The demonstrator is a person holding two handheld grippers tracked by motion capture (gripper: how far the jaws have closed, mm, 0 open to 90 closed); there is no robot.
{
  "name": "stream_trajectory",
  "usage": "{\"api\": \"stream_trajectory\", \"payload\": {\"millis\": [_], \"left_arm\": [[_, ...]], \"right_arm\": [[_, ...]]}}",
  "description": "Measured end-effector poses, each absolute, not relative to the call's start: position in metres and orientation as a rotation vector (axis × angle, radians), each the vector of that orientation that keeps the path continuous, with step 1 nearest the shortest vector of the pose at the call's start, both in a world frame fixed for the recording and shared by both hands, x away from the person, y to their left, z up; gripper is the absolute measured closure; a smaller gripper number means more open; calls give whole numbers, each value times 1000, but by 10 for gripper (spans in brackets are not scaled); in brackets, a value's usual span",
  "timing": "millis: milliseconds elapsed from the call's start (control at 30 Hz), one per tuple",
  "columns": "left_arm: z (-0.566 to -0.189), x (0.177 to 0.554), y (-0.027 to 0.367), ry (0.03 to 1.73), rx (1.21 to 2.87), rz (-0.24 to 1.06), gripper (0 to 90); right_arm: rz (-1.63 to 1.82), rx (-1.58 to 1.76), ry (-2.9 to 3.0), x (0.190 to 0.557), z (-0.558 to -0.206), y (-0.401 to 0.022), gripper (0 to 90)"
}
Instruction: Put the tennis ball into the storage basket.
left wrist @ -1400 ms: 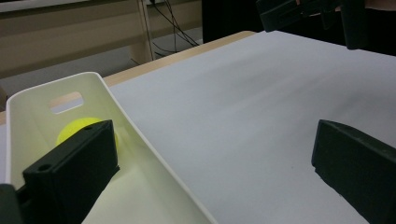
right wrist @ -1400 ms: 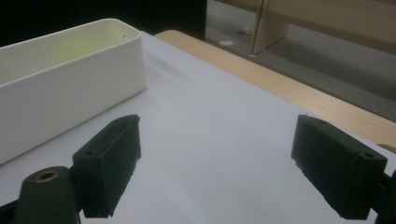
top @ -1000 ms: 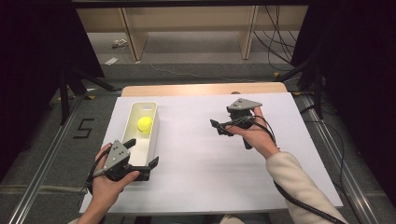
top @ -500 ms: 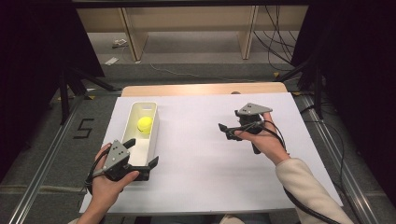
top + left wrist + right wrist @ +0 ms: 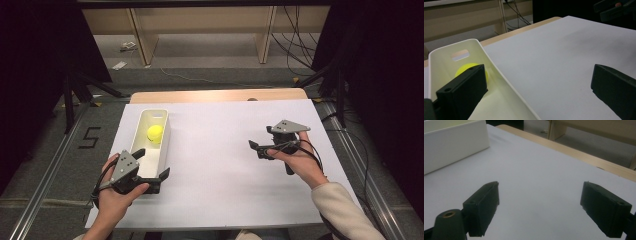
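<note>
The right tool [image 5: 256, 148] now sits further right and a little nearer on the white surface [image 5: 215, 190] than a second ago, well apart from the white bin [image 5: 164, 145]. Its jaws stand apart with nothing between them, as before. The left tool [image 5: 152, 162] has not shifted: it stays at the bin's near end, jaws apart, one inside the bin and one outside its right wall, not pressing it. The yellow ball [image 5: 155, 132] lies in the far half of the bin, unmoved.
</note>
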State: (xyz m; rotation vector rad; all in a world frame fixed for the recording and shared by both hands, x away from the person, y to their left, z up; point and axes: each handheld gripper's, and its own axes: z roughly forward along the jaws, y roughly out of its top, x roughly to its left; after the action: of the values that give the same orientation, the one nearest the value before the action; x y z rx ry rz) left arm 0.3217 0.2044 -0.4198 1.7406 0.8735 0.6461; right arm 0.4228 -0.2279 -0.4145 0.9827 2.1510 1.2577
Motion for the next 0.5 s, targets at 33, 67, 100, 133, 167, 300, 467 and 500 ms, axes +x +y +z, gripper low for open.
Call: {"api": "stream_trajectory", "payload": {"millis": [33,67,100,133,167,300,467,500], "left_arm": [[-420,322,204,874,1740,646,0],[-420,322,205,875,1740,646,0],[-420,322,205,875,1740,646,0],[-420,322,205,876,1740,646,0],[-420,322,205,874,1741,647,0],[-420,321,204,894,1740,642,0],[-420,320,204,900,1739,637,0],[-421,320,204,898,1741,637,0]], "right_arm": [[1257,988,2154,421,-415,-230,161],[1257,982,2153,419,-416,-232,161],[1254,985,2156,416,-416,-235,161],[1252,981,2157,413,-417,-237,160],[1254,983,2156,410,-418,-239,160],[1253,990,2160,400,-422,-248,160],[1253,999,2163,390,-427,-256,159],[1253,1003,2163,389,-428,-257,159]]}}
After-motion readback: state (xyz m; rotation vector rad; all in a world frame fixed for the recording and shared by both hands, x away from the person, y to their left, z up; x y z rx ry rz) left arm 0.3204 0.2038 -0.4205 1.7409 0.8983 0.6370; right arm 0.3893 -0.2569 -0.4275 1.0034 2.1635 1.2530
